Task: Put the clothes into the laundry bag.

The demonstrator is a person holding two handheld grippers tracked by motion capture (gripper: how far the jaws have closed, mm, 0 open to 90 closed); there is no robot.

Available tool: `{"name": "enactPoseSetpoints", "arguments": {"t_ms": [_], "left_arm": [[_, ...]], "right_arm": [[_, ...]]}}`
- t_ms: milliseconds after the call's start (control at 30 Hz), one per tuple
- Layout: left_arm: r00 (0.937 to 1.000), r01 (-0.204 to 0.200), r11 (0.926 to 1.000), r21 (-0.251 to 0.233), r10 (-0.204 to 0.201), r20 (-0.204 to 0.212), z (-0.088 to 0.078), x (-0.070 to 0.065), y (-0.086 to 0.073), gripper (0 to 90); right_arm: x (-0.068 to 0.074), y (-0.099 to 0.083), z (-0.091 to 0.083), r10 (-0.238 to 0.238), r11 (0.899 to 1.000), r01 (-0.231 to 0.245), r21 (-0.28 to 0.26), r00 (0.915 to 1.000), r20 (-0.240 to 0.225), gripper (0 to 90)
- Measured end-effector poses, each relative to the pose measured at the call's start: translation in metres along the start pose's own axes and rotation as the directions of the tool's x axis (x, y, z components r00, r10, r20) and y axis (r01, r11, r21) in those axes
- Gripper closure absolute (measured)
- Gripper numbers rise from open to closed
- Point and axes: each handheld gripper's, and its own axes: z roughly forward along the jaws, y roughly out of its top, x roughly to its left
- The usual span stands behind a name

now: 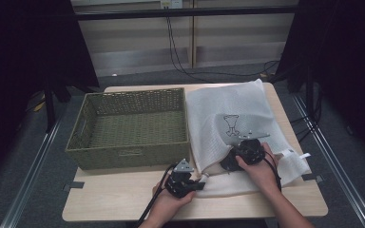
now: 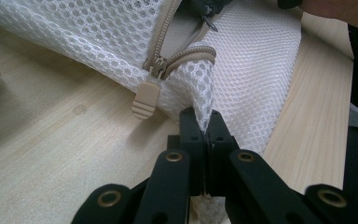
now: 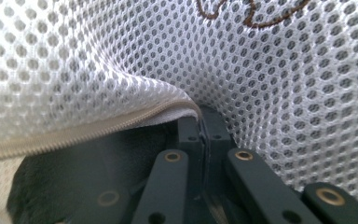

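While pinching a corner fold of the white honeycomb-mesh zippered laundry bag [image 2: 242, 60], low and centre in the left gripper view, sat the left black two-jaw gripper [image 2: 208, 122], jaws together on the fabric, at lower centre of the high view [image 1: 193, 183]. Just up and left of that pinch, still in the left gripper view, hung the beige ribbed plastic zipper pull [image 2: 145, 99], with the beige zipper track [image 2: 186, 58] running from it toward the upper middle of the frame and parting into an open mouth. Judged from that: long axis of the opening ran away from the left gripper, up and rightward across the high view toward the other hand.

A little farther up and right in the high view came the right black two-jaw gripper [image 1: 247, 151], resting on the bag [image 1: 228, 109]. In the right gripper view its jaws [image 3: 200, 122] were closed on the upper lip of the mouth, right at the zipper edge [image 3: 88, 128], dark hollow beneath at lower left, brown stitched outline at the top.

Nearer to the slider: the left hand, by a clear margin. Likely next, as a guess: spreading or lifting the mouth between both clamps.

Farther left in the high view, apart from the bag's edge, stood the olive-green woven rectangular basket [image 1: 126, 159], apparently empty, on the pale wooden table [image 1: 123, 199].
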Motion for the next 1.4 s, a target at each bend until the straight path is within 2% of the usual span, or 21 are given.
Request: {"name": "enactPoseSetpoints", "arguments": {"t_ms": [133,267,467,600,667,767,833,867,900,933,967,1067,1100,1133,1200,1233,1267,1300,1333,1367,1400], "left_arm": [[1.0000,0.009,0.9999,-0.006,-0.009,-0.001,0.001,0.000,0.000,88.8],[0.9999,0.011,0.9999,-0.008,-0.011,-0.003,0.001,0.000,0.000,88.7],[0.9999,0.016,0.9998,-0.006,-0.016,0.003,0.001,0.001,0.000,88.7],[0.9998,0.018,0.9998,-0.009,-0.018,-0.002,0.001,0.001,0.000,88.7],[0.9998,0.016,0.9998,-0.009,-0.016,-0.008,0.001,0.000,0.000,88.7],[0.9999,0.010,0.9999,-0.011,-0.010,-0.012,0.001,0.000,0.000,88.7],[0.9999,0.008,0.9999,-0.012,-0.009,-0.014,0.002,-0.001,0.001,88.7],[0.9999,0.008,0.9999,-0.012,-0.008,-0.015,0.002,-0.001,0.001,88.7],[0.9998,0.010,0.9999,-0.012,-0.010,-0.015,0.002,-0.001,0.001,88.7],[0.9998,0.009,0.9999,-0.012,-0.009,-0.016,0.002,-0.001,0.000,88.7],[0.9998,0.011,0.9999,-0.013,-0.011,-0.016,0.002,-0.001,0.000,88.7],[0.9998,0.011,0.9999,-0.012,-0.011,-0.015,0.002,-0.001,0.000,88.7],[0.9998,0.010,0.9999,-0.012,-0.010,-0.016,0.002,-0.001,0.000,88.7],[0.9998,-0.003,0.9999,-0.011,0.002,-0.022,0.002,-0.003,0.000,88.7],[0.9991,-0.036,0.9993,0.006,0.036,-0.020,0.002,-0.006,0.001,89.0],[0.9989,-0.044,0.9989,0.015,0.044,-0.015,0.002,-0.006,0.001,89.2],[0.9985,-0.053,0.9985,0.016,0.053,-0.016,0.002,-0.007,0.002,89.3],[0.9971,-0.071,0.9972,0.026,0.071,-0.024,0.002,-0.008,0.002,89.4],[0.9967,-0.075,0.9969,0.020,0.076,-0.028,0.002,-0.009,0.001,89.6],[0.9967,-0.077,0.9967,0.026,0.078,-0.025,0.002,-0.008,0.002,89.7],[0.9971,-0.074,0.9969,0.026,0.074,-0.013,0.002,-0.006,0.002,89.8]], "right_arm": [[0.001,-0.004,-0.010,-0.017,1.000,0.016,-0.024,0.9996,-0.022,88.1],[0.004,-0.006,-0.024,-0.027,0.997,0.022,-0.070,0.9967,-0.076,82.9],[0.003,-0.007,-0.049,-0.045,0.994,0.034,-0.107,0.9928,-0.110,86.6],[0.000,-0.007,-0.061,-0.091,0.993,0.076,-0.090,0.9802,-0.176,87.9],[-0.002,-0.006,-0.066,-0.121,0.992,0.111,-0.059,0.9689,-0.216,88.2],[-0.008,-0.001,-0.069,-0.159,0.984,0.175,0.025,0.9398,-0.302,88.2],[-0.012,0.003,-0.068,-0.193,0.969,0.234,0.083,0.9195,-0.342,88.2],[-0.013,0.004,-0.065,-0.218,0.957,0.273,0.100,0.8997,-0.378,88.3],[-0.013,0.004,-0.065,-0.213,0.951,0.283,0.126,0.8936,-0.395,88.3],[-0.012,0.004,-0.062,-0.234,0.938,0.316,0.140,0.8784,-0.417,88.3],[-0.010,0.002,-0.058,-0.248,0.924,0.344,0.166,0.8708,-0.424,88.4],[-0.001,-0.008,-0.045,-0.307,0.876,0.426,0.226,0.8538,-0.420,88.7],[0.003,-0.010,-0.043,-0.319,0.873,0.434,0.223,0.8541,-0.411,88.9],[0.005,-0.010,-0.042,-0.321,0.877,0.426,0.222,0.8627,-0.391,89.2],[0.011,-0.009,-0.040,-0.361,0.866,0.452,0.213,0.8609,-0.359,89.4],[0.014,-0.008,-0.039,-0.367,0.864,0.451,0.224,0.8691,-0.331,89.5],[0.016,-0.007,-0.037,-0.390,0.860,0.460,0.223,0.8722,-0.295,89.6],[0.017,-0.005,-0.035,-0.417,0.855,0.473,0.211,0.8702,-0.262,89.6],[0.020,-0.003,-0.031,-0.451,0.848,0.487,0.206,0.8698,-0.199,89.7],[0.020,-0.001,-0.028,-0.460,0.848,0.488,0.205,0.8715,-0.169,89.8],[0.021,0.002,-0.022,-0.447,0.862,0.462,0.208,0.8869,-0.118,89.8]]}}
